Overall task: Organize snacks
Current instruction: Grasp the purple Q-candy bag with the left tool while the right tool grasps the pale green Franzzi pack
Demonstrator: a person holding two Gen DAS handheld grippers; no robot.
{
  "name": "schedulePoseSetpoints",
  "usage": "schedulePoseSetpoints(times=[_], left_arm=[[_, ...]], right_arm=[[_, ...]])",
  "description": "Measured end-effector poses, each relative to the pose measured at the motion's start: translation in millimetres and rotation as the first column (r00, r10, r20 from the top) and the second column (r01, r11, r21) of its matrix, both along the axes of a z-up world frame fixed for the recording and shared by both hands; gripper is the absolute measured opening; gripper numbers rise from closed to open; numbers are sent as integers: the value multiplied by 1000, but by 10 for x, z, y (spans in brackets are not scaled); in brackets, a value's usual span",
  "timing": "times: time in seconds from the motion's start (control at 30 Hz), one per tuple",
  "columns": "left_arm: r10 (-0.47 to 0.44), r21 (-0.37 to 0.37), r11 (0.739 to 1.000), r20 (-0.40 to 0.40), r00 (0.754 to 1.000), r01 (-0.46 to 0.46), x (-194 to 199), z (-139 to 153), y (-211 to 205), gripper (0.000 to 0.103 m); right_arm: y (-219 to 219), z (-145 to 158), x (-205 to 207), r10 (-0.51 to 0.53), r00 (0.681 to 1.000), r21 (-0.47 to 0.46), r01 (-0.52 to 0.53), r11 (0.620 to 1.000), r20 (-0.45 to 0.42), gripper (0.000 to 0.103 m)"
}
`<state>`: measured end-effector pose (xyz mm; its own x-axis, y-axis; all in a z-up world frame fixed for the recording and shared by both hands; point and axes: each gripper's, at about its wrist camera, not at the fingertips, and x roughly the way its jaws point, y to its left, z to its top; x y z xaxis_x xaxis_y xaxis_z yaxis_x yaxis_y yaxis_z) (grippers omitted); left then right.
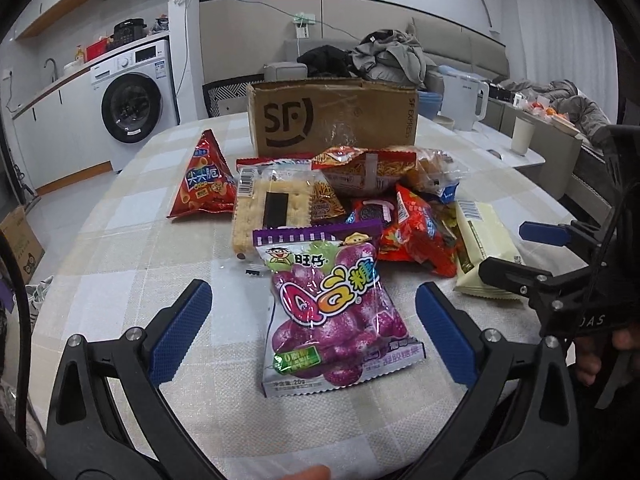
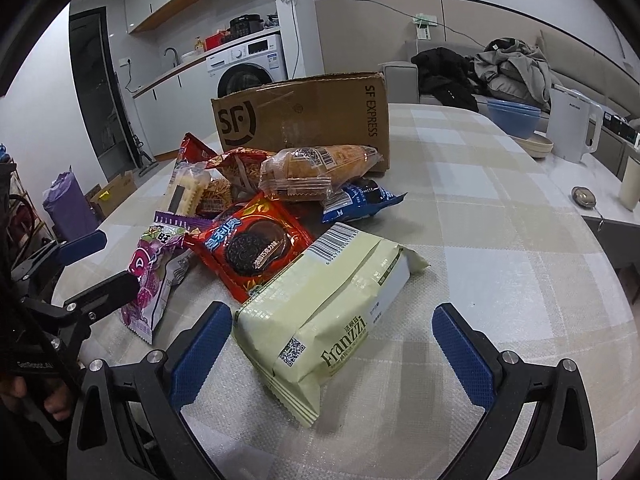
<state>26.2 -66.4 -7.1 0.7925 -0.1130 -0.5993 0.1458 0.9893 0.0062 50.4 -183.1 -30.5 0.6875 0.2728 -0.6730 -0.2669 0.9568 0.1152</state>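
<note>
A pile of snack packs lies on the checked tablecloth [image 1: 132, 280] in front of a brown SF cardboard box [image 1: 332, 118]. My left gripper [image 1: 314, 326] is open, its blue pads on either side of a purple QQ gummy bag [image 1: 332, 316] without touching it. My right gripper [image 2: 332, 346] is open astride a pale yellow Franzzi pack [image 2: 320, 320]. Behind lie a red cookie pack [image 2: 250, 246], a red triangular bag [image 1: 204, 180], a clear cracker pack [image 1: 272, 204], a noodle snack bag [image 1: 360, 170], a bread pack [image 2: 320, 170] and a blue pack [image 2: 360, 200].
The cardboard box [image 2: 304, 112] stands at the table's far side. A white kettle [image 2: 572, 124], a blue bowl [image 2: 514, 118] and a white cup [image 2: 630, 184] sit at the right. A washing machine [image 1: 132, 96] and a sofa with clothes [image 1: 384, 56] are beyond.
</note>
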Motion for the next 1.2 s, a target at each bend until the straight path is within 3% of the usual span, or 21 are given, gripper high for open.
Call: schedulePoseSetpoints(times=[0.27, 0.37, 0.5, 0.73, 1.0, 1.07, 1.13, 1.2], left_arm=[[-29, 27, 999, -45, 999, 31, 152, -123, -113, 99], [-17, 42, 999, -67, 998, 20, 193, -167, -99, 93], [-24, -4, 1000, -98, 995, 24, 225, -200, -19, 90], [-28, -19, 999, -103, 994, 26, 206, -193, 22, 81], [-45, -25, 999, -98, 994, 42, 184, -186, -2, 72], [-46, -30, 999, -98, 994, 44, 176, -183, -2, 70], [-47, -34, 998, -99, 994, 44, 175, -180, -1, 69], [-40, -29, 999, -99, 994, 38, 173, -178, -2, 64]], right_arm=[[57, -5, 72, 0, 1000, -11, 0, 1000, -10, 103], [92, -6, 89, -2, 1000, -36, 1, 999, -11, 103], [37, -9, 56, -16, 1000, -54, 15, 998, -16, 103], [-181, -41, -47, -59, 998, -41, 57, 998, -30, 103], [1, 3, -7, -60, 998, -79, 60, 995, -1, 102], [24, -1, 33, -61, 998, -82, 60, 995, -8, 99], [35, -15, 61, -62, 998, -88, 60, 994, -23, 88], [33, -21, 70, -50, 998, -74, 47, 996, -36, 83]])
